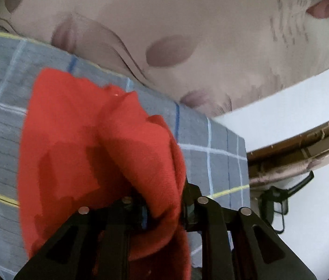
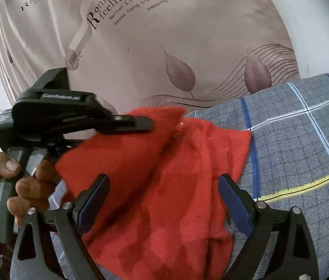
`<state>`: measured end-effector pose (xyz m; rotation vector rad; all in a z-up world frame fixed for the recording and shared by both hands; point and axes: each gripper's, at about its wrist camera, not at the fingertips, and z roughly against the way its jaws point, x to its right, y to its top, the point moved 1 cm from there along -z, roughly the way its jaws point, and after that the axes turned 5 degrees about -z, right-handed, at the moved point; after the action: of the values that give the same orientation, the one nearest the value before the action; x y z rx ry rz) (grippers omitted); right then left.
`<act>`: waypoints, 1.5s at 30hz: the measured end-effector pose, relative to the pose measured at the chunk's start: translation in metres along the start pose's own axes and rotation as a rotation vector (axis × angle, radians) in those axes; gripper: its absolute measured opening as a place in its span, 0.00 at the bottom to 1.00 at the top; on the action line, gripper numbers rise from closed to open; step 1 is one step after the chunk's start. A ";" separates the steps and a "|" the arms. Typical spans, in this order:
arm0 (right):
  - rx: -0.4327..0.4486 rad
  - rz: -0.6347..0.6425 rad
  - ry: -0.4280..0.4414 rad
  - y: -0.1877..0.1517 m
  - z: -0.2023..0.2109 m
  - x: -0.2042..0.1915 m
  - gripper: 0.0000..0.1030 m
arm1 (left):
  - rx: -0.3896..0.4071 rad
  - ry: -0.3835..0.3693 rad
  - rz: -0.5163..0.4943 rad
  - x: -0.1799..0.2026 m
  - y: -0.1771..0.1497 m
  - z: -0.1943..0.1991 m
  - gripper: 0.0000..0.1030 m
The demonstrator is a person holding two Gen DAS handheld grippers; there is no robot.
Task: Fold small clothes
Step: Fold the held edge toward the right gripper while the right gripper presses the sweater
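Observation:
A small red fleece garment [image 1: 99, 140] lies bunched on a grey checked sheet [image 1: 1, 116]. My left gripper [image 1: 164, 207] is shut on a fold of the red garment and holds it raised. In the right wrist view the left gripper [image 2: 141, 123] shows from the side, in a hand, gripping the garment's far left edge. My right gripper [image 2: 164, 200] is open, its blue-padded fingers [image 2: 96, 198] standing either side of the red garment [image 2: 164, 186] just above it, holding nothing.
The grey checked sheet [image 2: 304, 151] covers the surface and ends at an edge on the right in the left wrist view. A beige leaf-print curtain [image 2: 187, 46] hangs behind. A white wall [image 1: 304, 107] and brown frame [image 1: 304, 135] are at right.

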<state>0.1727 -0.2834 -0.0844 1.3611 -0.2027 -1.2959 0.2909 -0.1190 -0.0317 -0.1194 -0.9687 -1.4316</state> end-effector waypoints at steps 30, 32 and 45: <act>-0.099 -0.444 0.362 -0.012 0.033 0.053 0.85 | 0.149 -0.225 -0.486 0.002 -0.152 0.032 0.71; -0.137 -0.452 0.390 -0.013 0.033 0.050 0.85 | 0.029 -0.293 -0.523 0.016 -0.163 0.007 0.71; -0.242 -0.300 0.243 -0.004 0.018 0.017 0.87 | 0.190 -0.268 -0.382 -0.062 -0.152 0.080 0.74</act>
<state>0.1633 -0.3052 -0.0910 1.3578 0.3270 -1.3351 0.1314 -0.0539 -0.0906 0.0177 -1.3986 -1.6894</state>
